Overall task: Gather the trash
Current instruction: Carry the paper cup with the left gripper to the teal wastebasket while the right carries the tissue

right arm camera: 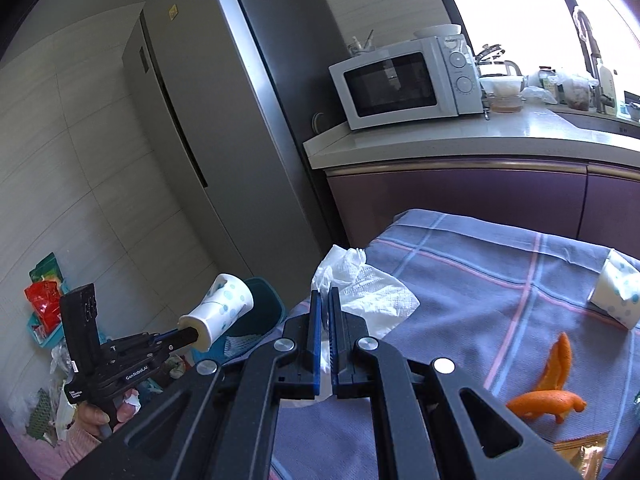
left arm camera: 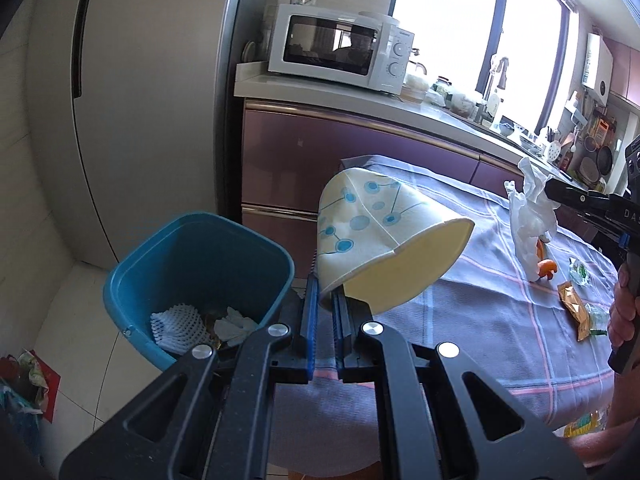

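Paper cup [left arm camera: 372, 236] in left tongs [left arm camera: 325, 304], tissue [right arm camera: 360, 292] in right tongs [right arm camera: 325, 308].

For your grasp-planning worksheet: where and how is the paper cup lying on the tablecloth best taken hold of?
Probably by its rim: one gripper finger inside, one outside. The cup lies on its side, its mouth apparently facing the camera's side, so come in level from there.

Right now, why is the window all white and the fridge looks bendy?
Left wrist view: daylight overexposes the window, so nothing outside shows; the fisheye lens bows the fridge. Right wrist view: same glare at the window, and the fridge leans and curves.
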